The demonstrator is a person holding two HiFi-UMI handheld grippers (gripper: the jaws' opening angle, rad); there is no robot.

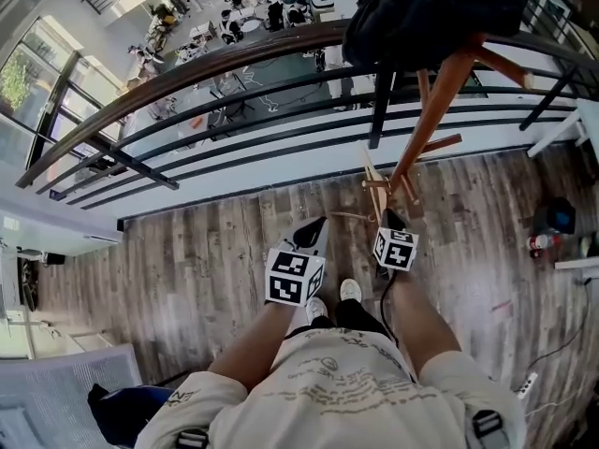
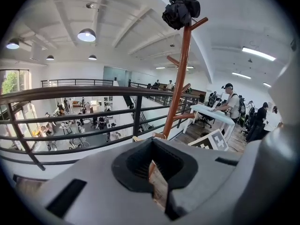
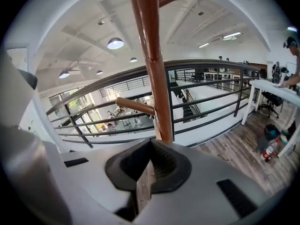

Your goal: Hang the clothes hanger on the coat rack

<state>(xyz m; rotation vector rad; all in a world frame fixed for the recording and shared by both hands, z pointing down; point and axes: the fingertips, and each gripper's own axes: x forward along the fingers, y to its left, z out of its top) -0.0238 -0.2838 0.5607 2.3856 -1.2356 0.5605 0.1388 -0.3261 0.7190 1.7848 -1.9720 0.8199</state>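
A light wooden clothes hanger is held between my two grippers above the wood floor. My left gripper is shut on one end of it; a strip of the hanger's wood shows between its jaws. My right gripper is shut on the other end, again with wood between the jaws. The brown wooden coat rack stands just ahead by the railing, its pole very close to my right gripper. A peg sticks out to the left. A black garment hangs on top of the rack.
A dark metal railing runs right behind the rack, with an open drop to a lower floor. A white table with people beside it stands to the right. A bottle and a dark object lie on the floor at right.
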